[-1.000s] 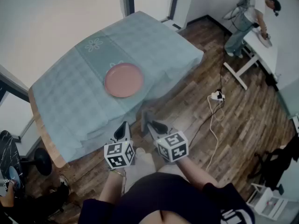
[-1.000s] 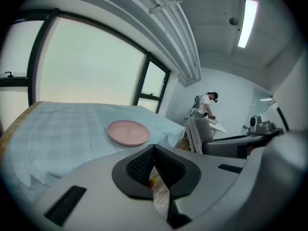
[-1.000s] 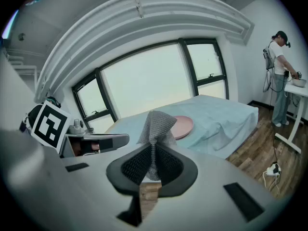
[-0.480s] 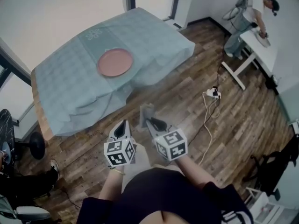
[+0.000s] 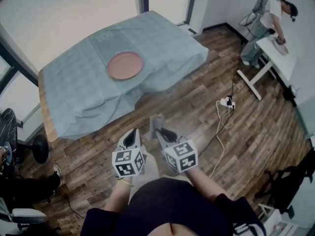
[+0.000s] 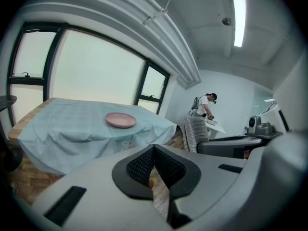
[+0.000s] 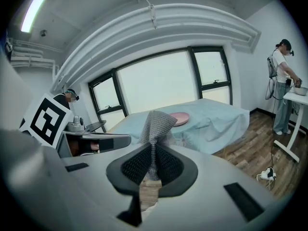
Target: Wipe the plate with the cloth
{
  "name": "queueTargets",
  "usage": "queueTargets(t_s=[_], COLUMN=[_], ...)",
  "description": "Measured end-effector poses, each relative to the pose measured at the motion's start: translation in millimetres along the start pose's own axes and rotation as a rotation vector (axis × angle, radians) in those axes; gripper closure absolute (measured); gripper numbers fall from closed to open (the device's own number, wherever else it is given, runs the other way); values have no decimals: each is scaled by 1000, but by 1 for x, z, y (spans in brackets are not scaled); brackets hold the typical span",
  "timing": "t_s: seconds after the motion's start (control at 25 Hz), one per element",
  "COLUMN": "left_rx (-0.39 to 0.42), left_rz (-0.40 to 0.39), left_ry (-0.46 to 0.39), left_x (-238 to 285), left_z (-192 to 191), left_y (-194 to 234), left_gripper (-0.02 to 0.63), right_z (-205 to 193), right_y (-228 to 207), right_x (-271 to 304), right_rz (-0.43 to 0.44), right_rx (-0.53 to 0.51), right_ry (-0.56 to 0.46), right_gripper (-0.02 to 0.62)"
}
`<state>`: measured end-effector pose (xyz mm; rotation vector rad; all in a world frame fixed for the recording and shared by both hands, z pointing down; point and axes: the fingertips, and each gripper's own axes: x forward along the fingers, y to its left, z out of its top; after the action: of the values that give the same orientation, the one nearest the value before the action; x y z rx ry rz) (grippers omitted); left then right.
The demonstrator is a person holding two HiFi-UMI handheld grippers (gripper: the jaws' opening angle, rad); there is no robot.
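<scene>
A pink plate [image 5: 125, 65] lies on a table under a light-blue tablecloth [image 5: 74, 92], well ahead of both grippers, which hang over the wooden floor. My right gripper [image 5: 160, 132] is shut on a grey knitted cloth [image 5: 155, 123] that stands up from its jaws. In the right gripper view the cloth [image 7: 156, 124] partly covers the plate [image 7: 179, 118]. My left gripper [image 5: 132, 137] is shut with nothing in it. The left gripper view has the plate [image 6: 121, 120] on the table ahead and the cloth [image 6: 192, 133] to the right.
A power strip [image 5: 226, 102] with a white cable lies on the floor to the right. A person [image 5: 268, 18] works at a white desk [image 5: 275, 50] at the far right. A black stool base [image 5: 39, 151] and someone's shoe [image 5: 55, 173] are at the left.
The table and plate now lie farther from both grippers than a second ago. The grippers stay side by side, the right one still pinching the cloth.
</scene>
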<state>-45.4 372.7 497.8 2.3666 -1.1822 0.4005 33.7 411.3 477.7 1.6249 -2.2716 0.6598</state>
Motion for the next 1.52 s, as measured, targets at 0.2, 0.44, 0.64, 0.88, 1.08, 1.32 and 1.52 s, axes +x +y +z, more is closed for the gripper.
queueTargets(t_s=[0.2,0.44,0.64,0.88,1.08,1.32,1.52], left_rx=[-13,-25,-19,-24,-24,-23,-20], left_rz=[-4,-3,1,0,-5,-21,-33], left_ry=[9,8,5,5,9,11,16], left_x=[10,27,46,73,94,116,130], left_z=[3,23,46,71,88,107,117], left_y=[9,31,60,96,121,146,164], left_gripper=[592,592,592,592,592,592,592], right_z=[7,27,52,80,98,119,129], right_y=[0,2,3,2,0,-2,-7], right_x=[14,45,80,124,159,194,217], right_rz=[21,44,49,47,44,32,11], right_rx=[4,8,-7,-20,-25,-15,3], right_ry=[5,16,10,12,13,2,-7], right_gripper=[563,563,563,563,563,563,563])
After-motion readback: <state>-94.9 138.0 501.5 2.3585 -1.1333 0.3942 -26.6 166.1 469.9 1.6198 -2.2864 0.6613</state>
